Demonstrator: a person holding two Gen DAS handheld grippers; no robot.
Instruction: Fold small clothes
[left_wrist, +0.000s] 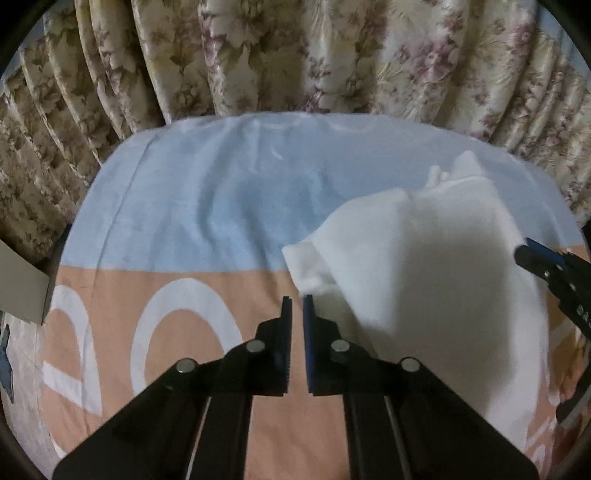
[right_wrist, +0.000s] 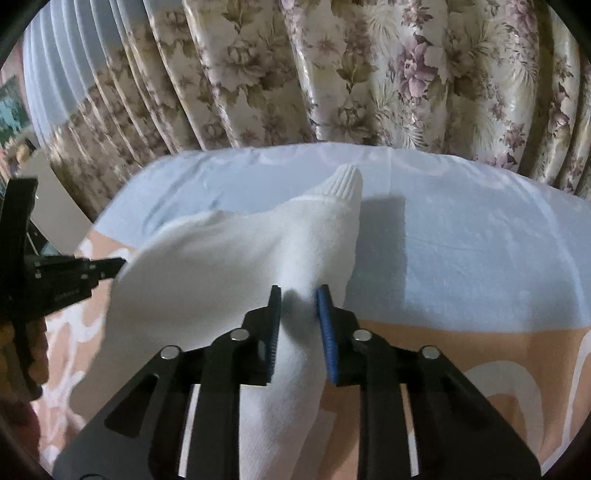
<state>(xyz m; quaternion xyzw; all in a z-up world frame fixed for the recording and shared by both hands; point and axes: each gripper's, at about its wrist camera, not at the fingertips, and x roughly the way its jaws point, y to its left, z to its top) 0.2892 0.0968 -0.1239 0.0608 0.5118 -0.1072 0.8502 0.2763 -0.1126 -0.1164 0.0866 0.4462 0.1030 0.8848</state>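
Note:
A white sock (left_wrist: 417, 266) lies bunched and partly lifted on the bed sheet (left_wrist: 207, 206). In the right wrist view the sock (right_wrist: 236, 251) runs between my right gripper's jaws, its ribbed cuff (right_wrist: 345, 184) pointing away. My right gripper (right_wrist: 298, 295) is closed on the sock's middle, and it shows in the left wrist view (left_wrist: 543, 262) at the sock's right edge. My left gripper (left_wrist: 297, 304) has its jaws nearly together with nothing between them, just left of the sock's near corner. It shows at the left in the right wrist view (right_wrist: 110, 264), beside the sock's edge.
The sheet (right_wrist: 480, 240) is pale blue at the far half and peach with white rings at the near half. Floral curtains (left_wrist: 295, 55) hang right behind the bed. A grey box (left_wrist: 22, 288) stands off the bed's left edge.

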